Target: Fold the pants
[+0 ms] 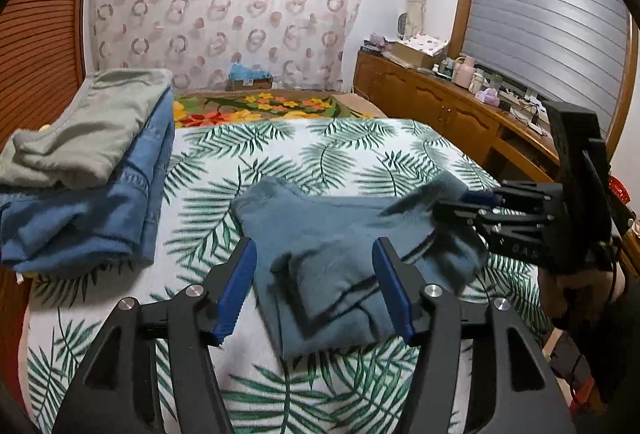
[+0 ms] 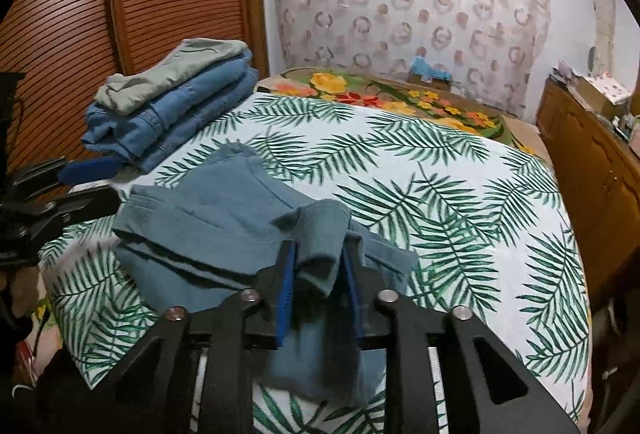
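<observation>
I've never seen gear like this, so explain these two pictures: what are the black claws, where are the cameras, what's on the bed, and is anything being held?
The claws are two hand-held grippers; a person works one in each hand, no robot arm. Each picture comes from a camera on one gripper, looking along its fingers. On the leaf-print bed lie grey-blue pants, partly folded, beside a stack of folded clothes. The left gripper is open above the pants, holding nothing. The right gripper has a fold of the pants between its fingers.

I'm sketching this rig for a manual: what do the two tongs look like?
Both the left tongs and right tongs are matte black linkage frames with silver pivot pins and ribbed blue pads. The right unit has thin black cables.
</observation>
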